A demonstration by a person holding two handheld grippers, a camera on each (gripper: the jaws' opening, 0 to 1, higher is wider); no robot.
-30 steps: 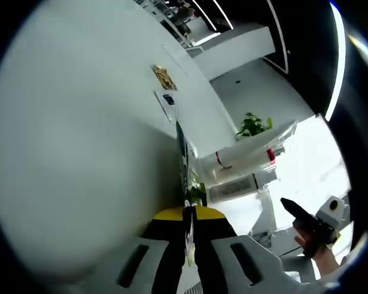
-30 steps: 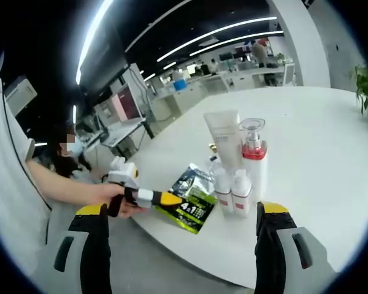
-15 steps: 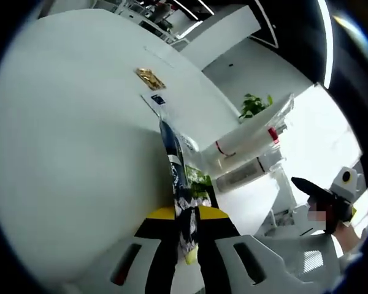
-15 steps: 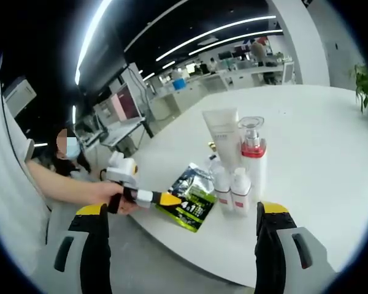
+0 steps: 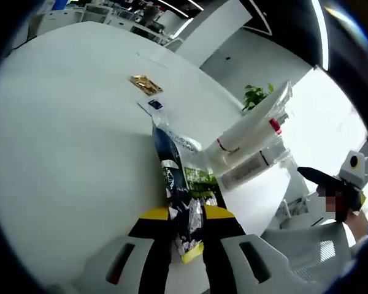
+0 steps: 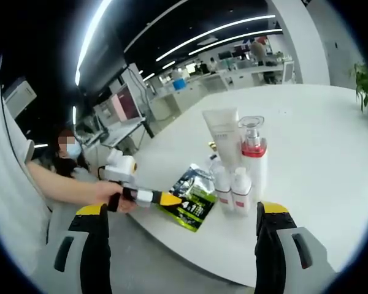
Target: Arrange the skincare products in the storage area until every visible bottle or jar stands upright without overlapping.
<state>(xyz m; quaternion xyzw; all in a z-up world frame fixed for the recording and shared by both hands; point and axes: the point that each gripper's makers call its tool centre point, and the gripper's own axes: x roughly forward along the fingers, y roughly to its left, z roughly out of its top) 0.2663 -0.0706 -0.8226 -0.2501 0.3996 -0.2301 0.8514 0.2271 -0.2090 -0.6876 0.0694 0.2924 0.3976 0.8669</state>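
My left gripper (image 5: 185,228) is closed on one crinkled foil sachet (image 5: 175,184), dark with green and white print, its glossy edge pinched between the two yellow-tipped jaws; in the right gripper view the same left gripper (image 6: 165,199), held in my hand (image 6: 113,199), meets the sachet (image 6: 193,197) at its corner near the rim of the round white table (image 6: 319,147). My right gripper (image 6: 183,223) stands with its two black, yellow-capped jaws wide apart and nothing between them, short of the table edge. Four skincare containers stand upright in a tight cluster just beside the sachet: one pale squeeze tube (image 6: 222,136), flat-shouldered and resting on its cap; one clear-capped pump bottle (image 6: 253,156) with a red collar and a white cylindrical body; and two small white bottles (image 6: 232,190) with red bands at their bases, side by side in front of the taller pair. The sachet leans against or touches the nearest small bottle; I cannot tell which. In the left gripper view, tilted, the tube (image 5: 260,119) and pump bottle (image 5: 251,166) lie beyond the sachet, and two flat items rest farther out on the smooth matte tabletop (image 5: 61,135): one gold packet (image 5: 145,84) and one small white card (image 5: 152,105) with a blue mark. One leafy green plant (image 5: 255,95) stands beyond the table.
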